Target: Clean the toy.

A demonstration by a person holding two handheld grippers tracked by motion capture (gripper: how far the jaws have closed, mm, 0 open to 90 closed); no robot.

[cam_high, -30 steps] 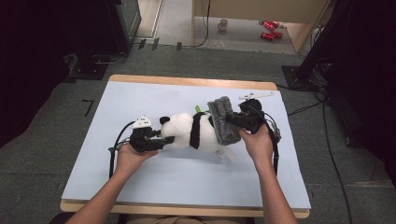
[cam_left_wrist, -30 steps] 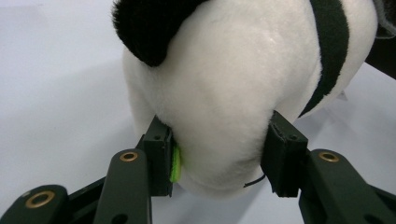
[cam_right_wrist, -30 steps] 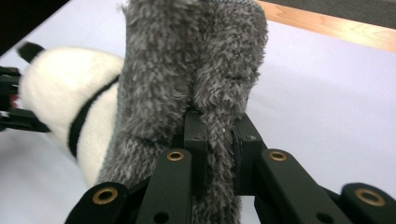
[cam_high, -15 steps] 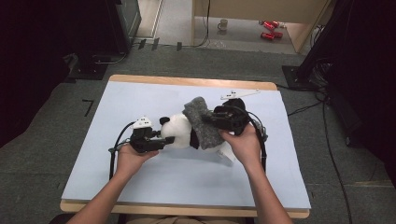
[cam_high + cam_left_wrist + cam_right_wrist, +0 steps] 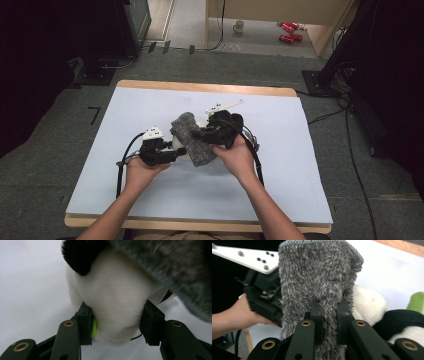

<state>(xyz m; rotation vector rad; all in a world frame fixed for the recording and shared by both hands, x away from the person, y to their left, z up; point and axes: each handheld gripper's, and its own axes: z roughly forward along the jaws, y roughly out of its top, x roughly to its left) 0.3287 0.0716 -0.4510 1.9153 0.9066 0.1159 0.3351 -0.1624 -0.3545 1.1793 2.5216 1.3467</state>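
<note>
Centrally: L tongs (image 5: pixel 117 322) clamp panda toy (image 5: pixel 115 297); R tongs (image 5: pixel 329 315) pinch grey cloth (image 5: pixel 317 277), table (image 5: pixel 310 165) edges well clear.

At mid-table the plush panda (image 5: pixel 186 146), draped by a grey towel (image 5: pixel 192 137) and flanked by the left gripper (image 5: pixel 172 152) and right gripper (image 5: pixel 199 134), blocked the middle, while the pale blue table (image 5: pixel 300 165) lay open on every side around them.

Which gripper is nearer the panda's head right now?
Left. The left gripper clamps the panda's head; the right gripper holds the grey cloth just above it.
</note>
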